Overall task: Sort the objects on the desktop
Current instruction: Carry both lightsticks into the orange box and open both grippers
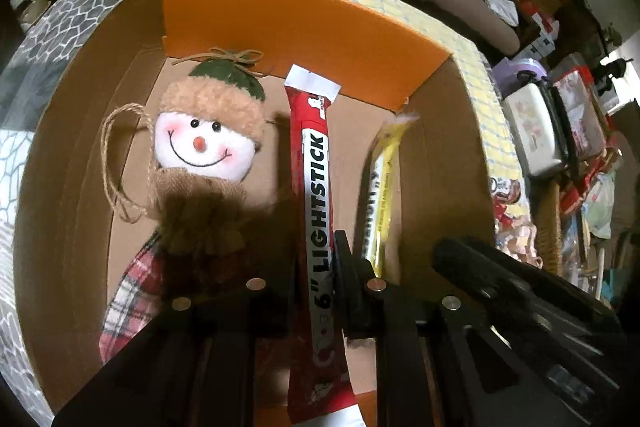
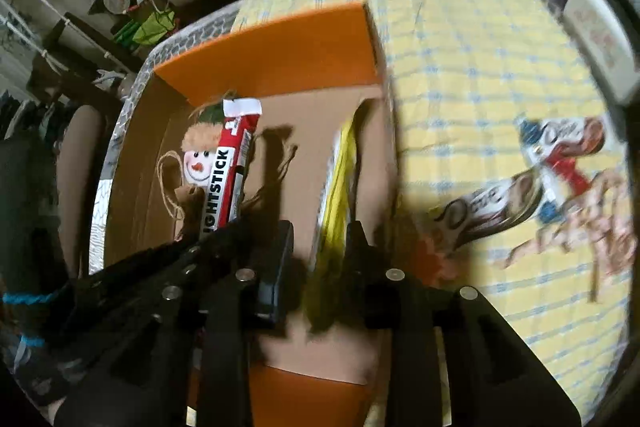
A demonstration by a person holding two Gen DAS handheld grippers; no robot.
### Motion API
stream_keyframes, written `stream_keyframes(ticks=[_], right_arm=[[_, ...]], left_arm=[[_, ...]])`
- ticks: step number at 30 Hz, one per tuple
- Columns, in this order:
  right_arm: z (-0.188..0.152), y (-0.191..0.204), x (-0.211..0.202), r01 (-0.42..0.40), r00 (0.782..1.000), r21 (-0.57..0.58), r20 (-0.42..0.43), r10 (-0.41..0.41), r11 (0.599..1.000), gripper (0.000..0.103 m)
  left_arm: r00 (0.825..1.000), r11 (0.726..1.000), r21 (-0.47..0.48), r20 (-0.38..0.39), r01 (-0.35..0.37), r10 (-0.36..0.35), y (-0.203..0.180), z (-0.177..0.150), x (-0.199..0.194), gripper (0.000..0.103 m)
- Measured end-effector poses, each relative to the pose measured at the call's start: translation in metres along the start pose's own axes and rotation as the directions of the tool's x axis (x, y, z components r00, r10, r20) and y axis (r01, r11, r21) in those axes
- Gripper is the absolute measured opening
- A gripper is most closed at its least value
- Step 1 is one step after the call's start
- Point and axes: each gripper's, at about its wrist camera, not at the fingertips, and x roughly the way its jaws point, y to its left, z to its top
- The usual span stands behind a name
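The surface (image 2: 472, 67), covered by a yellow checked cloth, is seen around a cardboard box (image 1: 60, 155) with an orange end wall; from the right wrist view the cloth spreads from 12 to 4 o'clock of the box. Inside the box, a snowman doll (image 1: 200, 147) is laid at about 10 o'clock of the left hand-held gripper (image 1: 318, 275), face up, its plaid body reaching down toward 8 o'clock.

A red lightstick packet (image 1: 316, 187) is gripped by the left hand-held gripper, whose jaws are clenched on its lower part; the packet runs from between the fingers toward 12 o'clock, just beside the doll's head. A yellow lightstick packet (image 1: 382, 195) is seen at 1 o'clock of that gripper, close to the box's right wall.

In the right wrist view, the yellow lightstick packet (image 2: 334, 203) stands between the fingers of the right hand-held gripper (image 2: 320, 247) and extends toward 12 o'clock. Those jaws are parted a little; whether the pads press on the packet cannot be told through the blur. Snack wrappers (image 2: 520, 187) are scattered on the cloth at 2 to 3 o'clock, outside the box.
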Motion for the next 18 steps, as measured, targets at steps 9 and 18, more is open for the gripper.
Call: stream_keyframes(ticks=[9,18], right_arm=[[0.004,-0.004,-0.052,0.010,0.994,-0.086,0.110,-0.001,0.996,0.040],[0.000,-0.033,-0.083,0.000,0.989,-0.121,0.147,0.018,0.993,0.042]], left_arm=[[0.996,0.997,0.042,-0.057,-0.070,0.072,-0.005,0.003,0.025,0.016],[0.991,0.990,0.096,-0.070,-0.107,0.114,-0.014,0.001,0.031,0.065]])
